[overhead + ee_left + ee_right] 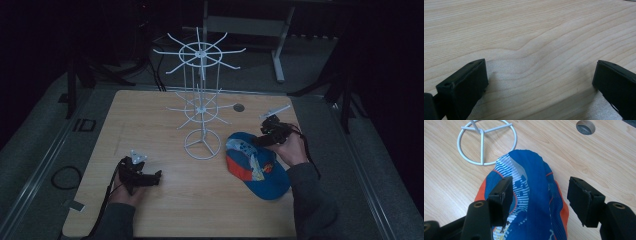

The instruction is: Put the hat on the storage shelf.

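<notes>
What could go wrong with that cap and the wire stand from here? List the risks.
1. The right gripper is open astride the blue and orange cap; the soft crown could bunch or slip when the jaws close.
2. The white wire stand looks thin on a small ring base close to the cap; a bump could tip it.
3. The left gripper rests open on the wooden table, away from the stand, so it cannot steady it.
</notes>
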Available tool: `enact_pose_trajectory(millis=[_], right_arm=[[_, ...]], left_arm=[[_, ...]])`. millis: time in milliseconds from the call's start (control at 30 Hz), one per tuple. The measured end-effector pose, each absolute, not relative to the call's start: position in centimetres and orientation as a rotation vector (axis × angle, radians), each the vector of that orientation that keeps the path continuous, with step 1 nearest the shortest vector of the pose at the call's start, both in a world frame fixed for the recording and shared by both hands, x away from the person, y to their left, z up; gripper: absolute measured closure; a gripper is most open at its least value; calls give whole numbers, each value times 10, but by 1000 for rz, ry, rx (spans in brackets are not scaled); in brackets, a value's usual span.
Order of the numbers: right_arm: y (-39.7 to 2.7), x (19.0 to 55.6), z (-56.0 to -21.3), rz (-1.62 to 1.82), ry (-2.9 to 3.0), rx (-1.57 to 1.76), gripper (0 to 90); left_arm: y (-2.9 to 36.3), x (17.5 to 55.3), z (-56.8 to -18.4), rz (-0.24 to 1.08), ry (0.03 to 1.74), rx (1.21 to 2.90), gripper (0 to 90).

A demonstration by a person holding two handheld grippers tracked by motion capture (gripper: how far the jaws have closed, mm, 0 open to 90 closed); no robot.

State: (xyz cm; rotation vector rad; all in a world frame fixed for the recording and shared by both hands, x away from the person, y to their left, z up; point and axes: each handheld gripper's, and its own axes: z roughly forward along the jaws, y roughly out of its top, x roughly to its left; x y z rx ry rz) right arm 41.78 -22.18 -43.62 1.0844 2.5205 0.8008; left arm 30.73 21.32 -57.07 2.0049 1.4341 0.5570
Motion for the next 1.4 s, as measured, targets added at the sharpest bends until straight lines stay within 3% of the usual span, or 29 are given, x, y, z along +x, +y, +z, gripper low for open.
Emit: enact_pose_trajectory(millis=[467, 1400], right_arm=[[-215, 433, -448, 806, 2608, 1093, 317], [-202, 453, -473, 683, 2677, 1104, 368]], left_arm=[[213, 307, -571, 557, 1434, 2004, 0], [213, 307, -571, 557, 1434, 2005, 0]])
